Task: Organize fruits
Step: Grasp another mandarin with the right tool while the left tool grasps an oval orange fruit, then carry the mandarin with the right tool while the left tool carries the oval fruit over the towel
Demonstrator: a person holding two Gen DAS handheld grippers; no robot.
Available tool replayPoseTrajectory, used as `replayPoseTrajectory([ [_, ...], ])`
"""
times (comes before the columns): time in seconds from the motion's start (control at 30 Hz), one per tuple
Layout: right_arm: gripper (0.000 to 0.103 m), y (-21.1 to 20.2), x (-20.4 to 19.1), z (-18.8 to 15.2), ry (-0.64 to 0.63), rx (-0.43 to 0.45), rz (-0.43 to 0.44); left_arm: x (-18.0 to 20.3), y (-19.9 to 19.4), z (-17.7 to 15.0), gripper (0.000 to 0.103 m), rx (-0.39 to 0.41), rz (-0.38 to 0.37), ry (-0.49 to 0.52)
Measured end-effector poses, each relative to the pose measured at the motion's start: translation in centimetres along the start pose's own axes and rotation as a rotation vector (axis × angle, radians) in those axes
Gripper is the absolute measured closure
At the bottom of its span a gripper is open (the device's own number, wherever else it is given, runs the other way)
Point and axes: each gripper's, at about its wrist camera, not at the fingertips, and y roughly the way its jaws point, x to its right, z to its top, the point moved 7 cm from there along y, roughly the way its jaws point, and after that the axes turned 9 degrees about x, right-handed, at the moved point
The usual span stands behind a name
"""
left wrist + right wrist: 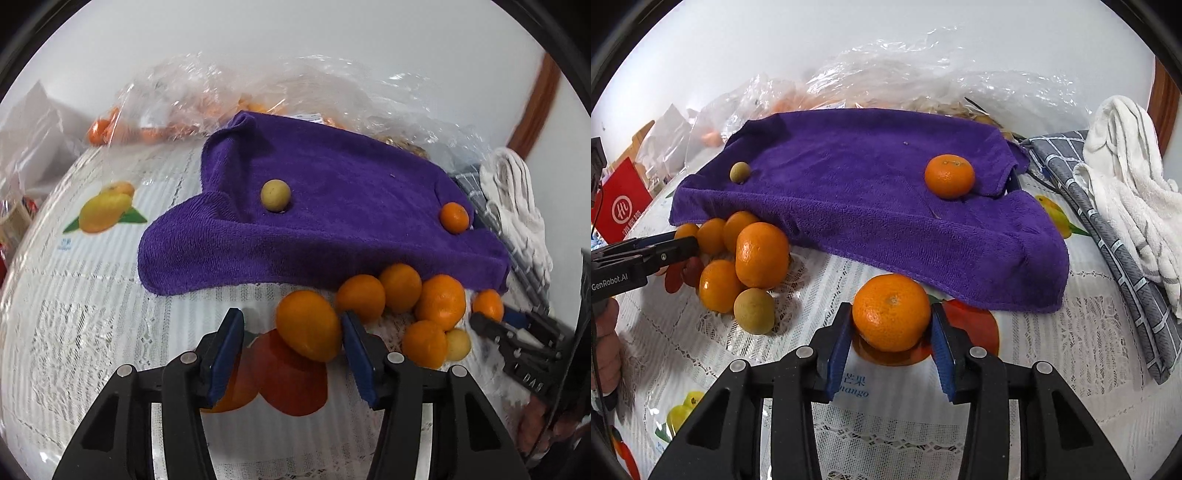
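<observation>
we see a table (1052, 369) under a fruit-print lace cloth; on it lie a purple towel (871, 206), loose oranges (761, 254), plastic bags (207, 96) and folded cloths (1123, 177).

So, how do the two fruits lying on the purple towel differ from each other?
The mandarin is bright orange; the longan is dull yellow-brown. The mandarin is clearly bigger and has a dimpled peel, while the longan looks smooth. The mandarin lies near the towel's right end, the longan near its left. Both are round and untouched.
</observation>
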Motion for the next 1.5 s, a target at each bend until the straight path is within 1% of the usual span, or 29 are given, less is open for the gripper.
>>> replayPoseTrajectory([
  [0.07, 0.062, 0.0, 0.0, 0.0, 0.001, 0.000, 0.001, -0.1, 0.0, 0.0, 0.051, 0.000, -0.003, -0.018],
  [0.17, 0.062, 0.0, 0.0, 0.0, 0.002, 0.001, 0.001, 0.0, -0.1, -0.1, 0.053, 0.014, 0.011, -0.003],
  [0.2, 0.063, 0.0, 0.1, 0.1, 0.003, 0.002, 0.002, 0.2, -0.1, -0.1, 0.063, 0.019, 0.006, 0.002],
  [0.23, 0.063, 0.0, 0.2, 0.1, 0.005, 0.004, 0.002, 0.6, -0.2, -0.2, 0.068, 0.017, -0.028, 0.005],
  [0.37, 0.064, -0.1, 0.3, 0.1, 0.009, 0.011, -0.010, 1.4, -0.4, -0.3, 0.068, 0.046, 0.019, 0.065],
  [0.47, 0.064, -0.5, 0.6, 0.2, 0.025, 0.030, -0.022, 1.6, -0.5, -0.2, 0.068, 0.058, 0.018, 0.077],
  [0.63, 0.064, -1.1, 1.0, 0.5, 0.046, 0.065, -0.034, 1.4, -1.3, 0.2, 0.068, 0.103, 0.007, 0.052],
  [0.87, 0.064, -2.5, 0.9, 1.0, 0.025, 0.129, -0.051, 1.9, -2.7, 0.9, 0.068, 0.173, -0.005, 0.079],
  [1.03, 0.064, -3.6, 1.8, 1.2, 0.070, 0.155, -0.053, 2.3, -4.1, 1.4, 0.068, 0.219, -0.022, 0.101],
  [1.13, 0.064, -4.2, 2.1, 1.6, 0.091, 0.162, -0.048, 2.5, -4.9, 1.9, 0.068, 0.243, -0.006, 0.118],
  [1.23, 0.064, -5.3, 2.1, 2.7, 0.093, 0.167, -0.047, 2.4, -6.1, 2.8, 0.068, 0.268, -0.005, 0.107],
  [1.33, 0.064, -6.3, 2.1, 4.7, 0.075, 0.190, -0.066, 2.4, -7.0, 3.9, 0.068, 0.272, -0.019, 0.083],
  [1.5, 0.064, -6.6, 2.4, 8.1, 0.078, 0.216, -0.061, 2.5, -8.5, 6.7, 0.068, 0.317, 0.008, 0.090],
])
